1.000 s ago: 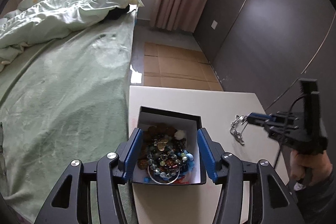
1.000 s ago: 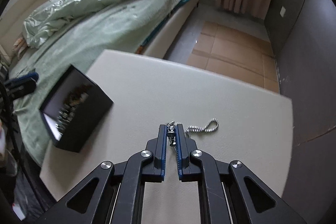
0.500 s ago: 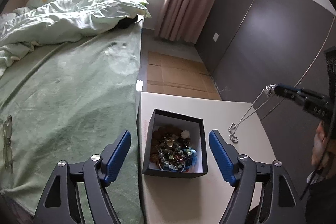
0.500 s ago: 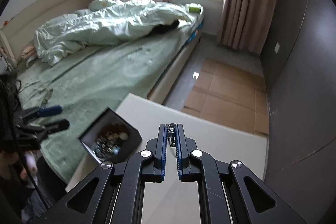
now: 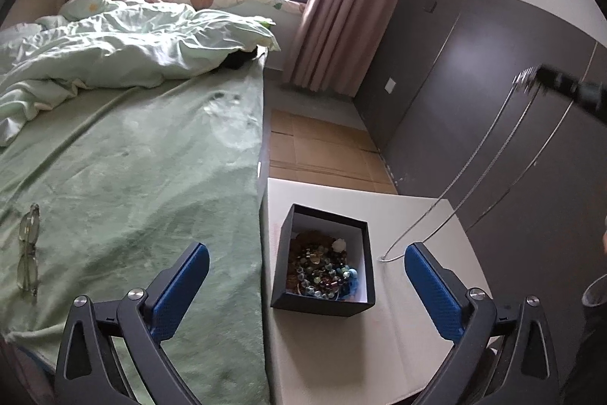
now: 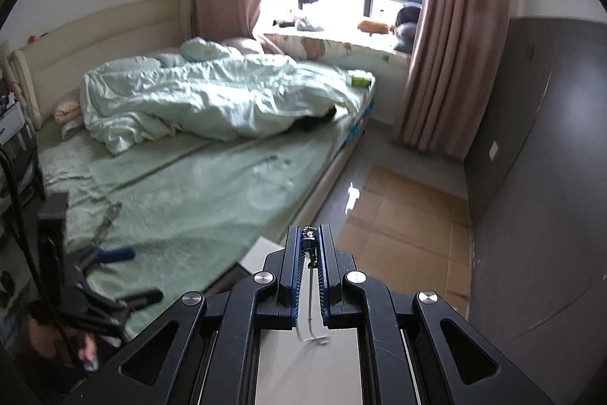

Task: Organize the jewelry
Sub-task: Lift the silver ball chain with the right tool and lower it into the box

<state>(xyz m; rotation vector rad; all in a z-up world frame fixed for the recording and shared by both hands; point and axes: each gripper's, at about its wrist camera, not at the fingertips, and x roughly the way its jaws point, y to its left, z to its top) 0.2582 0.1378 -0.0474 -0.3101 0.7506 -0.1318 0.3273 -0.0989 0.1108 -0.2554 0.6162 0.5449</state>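
Note:
A black box (image 5: 322,302) with a white lining stands on the white table (image 5: 341,359) and holds a heap of coloured beaded jewelry (image 5: 322,270). My left gripper (image 5: 305,249) is behind the box, its jaws opening wide with nothing between the pads. High at the right, my right gripper (image 5: 531,80) is shut on a silver chain (image 5: 480,141), which hangs down until its lower end touches the table beside the box. In the right wrist view the chain (image 6: 310,247) is pinched between the pads of the right gripper (image 6: 311,238). The left gripper (image 6: 136,276) shows low at the left.
A bed with a green sheet (image 5: 132,177) and a crumpled duvet runs along the table's left edge. A pair of glasses (image 5: 28,253) lies on the bed. A dark panelled wall (image 5: 474,101) stands to the right, and cardboard sheets (image 5: 318,147) cover the floor beyond the table.
My left gripper's jaws, close against the box's sides before, have spread wide and drawn back. My right gripper has risen with the chain, lifting most of it off the table.

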